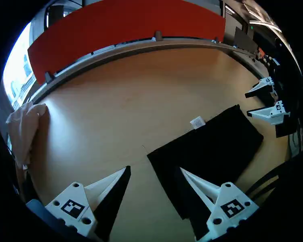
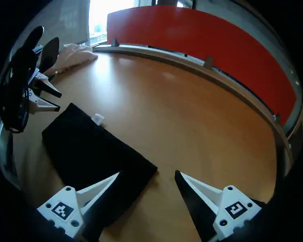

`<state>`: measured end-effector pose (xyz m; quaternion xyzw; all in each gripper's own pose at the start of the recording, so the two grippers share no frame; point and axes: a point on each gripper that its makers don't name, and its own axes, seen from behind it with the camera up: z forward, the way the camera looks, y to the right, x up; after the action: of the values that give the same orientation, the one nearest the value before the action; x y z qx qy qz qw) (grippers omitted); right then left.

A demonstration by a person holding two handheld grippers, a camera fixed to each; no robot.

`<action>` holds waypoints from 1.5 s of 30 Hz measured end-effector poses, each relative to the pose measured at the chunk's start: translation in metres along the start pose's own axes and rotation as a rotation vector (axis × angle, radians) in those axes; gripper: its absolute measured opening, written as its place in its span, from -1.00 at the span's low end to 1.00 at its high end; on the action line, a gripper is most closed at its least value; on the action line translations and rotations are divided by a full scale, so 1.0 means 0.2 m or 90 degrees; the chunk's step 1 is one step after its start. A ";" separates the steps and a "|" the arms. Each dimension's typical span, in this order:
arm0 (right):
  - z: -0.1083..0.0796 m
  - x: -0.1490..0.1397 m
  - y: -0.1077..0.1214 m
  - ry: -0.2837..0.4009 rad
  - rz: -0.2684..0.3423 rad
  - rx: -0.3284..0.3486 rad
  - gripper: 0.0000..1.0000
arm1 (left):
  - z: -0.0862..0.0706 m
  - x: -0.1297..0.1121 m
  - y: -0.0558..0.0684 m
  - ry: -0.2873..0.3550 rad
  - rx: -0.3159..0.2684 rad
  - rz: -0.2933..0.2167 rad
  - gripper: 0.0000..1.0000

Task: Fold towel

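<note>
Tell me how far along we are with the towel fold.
Done, apparently: the black towel lies flat on the table as a compact rectangle, its white tag sticking out at one edge. In hand: nothing; the left gripper and right gripper are both open, at opposite ends of it. Left: perhaps one more fold, though I cannot count its layers.

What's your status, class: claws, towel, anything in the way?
Left claw open, empty; right claw open, empty. Black rectangular fabric towel flat on light wooden table. Crumpled pale cloth at table edge, apart from towel.
</note>
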<state>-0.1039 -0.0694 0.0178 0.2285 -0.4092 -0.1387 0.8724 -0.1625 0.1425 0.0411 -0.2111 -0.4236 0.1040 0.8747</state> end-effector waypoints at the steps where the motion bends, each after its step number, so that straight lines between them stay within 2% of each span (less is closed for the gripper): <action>1: 0.00 0.00 0.00 0.001 0.001 0.000 0.93 | 0.00 0.00 0.00 0.000 -0.001 -0.001 0.59; 5: -0.02 0.00 -0.01 0.007 0.006 -0.001 0.93 | -0.01 -0.02 0.01 -0.002 -0.003 -0.003 0.93; 17: -0.07 0.00 -0.06 0.018 0.016 0.003 0.93 | -0.06 -0.04 0.01 0.004 0.002 -0.022 0.93; 23: -0.12 -0.04 -0.11 0.020 0.020 0.005 0.93 | -0.10 -0.10 0.02 0.002 0.005 -0.029 0.93; 36: -0.24 -0.16 -0.21 0.019 0.032 0.005 0.93 | -0.20 -0.27 0.09 -0.005 -0.002 -0.043 0.93; 45: -0.30 -0.21 -0.26 0.019 0.043 0.008 0.93 | -0.25 -0.35 0.11 -0.006 0.007 -0.048 0.93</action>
<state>-0.0877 -0.0787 -0.0699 0.2221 -0.4044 -0.1033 0.8812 -0.1664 0.1228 -0.0450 -0.1897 -0.4348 0.0745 0.8771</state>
